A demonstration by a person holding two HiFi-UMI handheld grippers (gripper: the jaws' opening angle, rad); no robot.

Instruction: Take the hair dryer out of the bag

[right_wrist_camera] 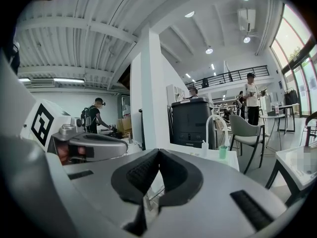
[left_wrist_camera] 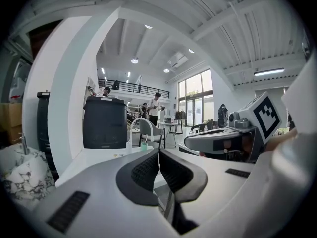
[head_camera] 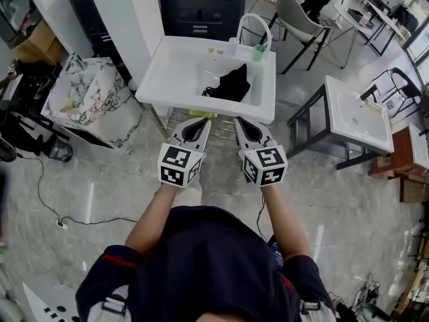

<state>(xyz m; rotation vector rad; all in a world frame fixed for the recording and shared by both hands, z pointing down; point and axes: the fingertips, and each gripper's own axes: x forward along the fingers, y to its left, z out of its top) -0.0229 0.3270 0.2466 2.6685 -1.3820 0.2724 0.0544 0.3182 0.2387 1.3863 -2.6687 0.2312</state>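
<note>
A black bag [head_camera: 232, 84] lies crumpled in the bowl of a white washbasin stand [head_camera: 175, 72], with a thin black cord [head_camera: 209, 90] trailing at its left. No hair dryer shows outside it. My left gripper [head_camera: 200, 121] and right gripper [head_camera: 242, 121] hover side by side just short of the stand's near edge, apart from the bag. Both are shut with nothing between the pads. The left gripper view shows the left gripper [left_wrist_camera: 159, 155] closed tip to tip, and the right gripper view shows the same for the right gripper [right_wrist_camera: 158, 155]. The bag is hidden in both gripper views.
A white arched faucet [head_camera: 255, 29] and a green cup [head_camera: 259, 52] stand at the basin's back. A marble-patterned box [head_camera: 87, 99] sits at the left, a second white basin stand [head_camera: 358, 116] at the right, a dark cabinet [head_camera: 201, 5] behind. People stand far off.
</note>
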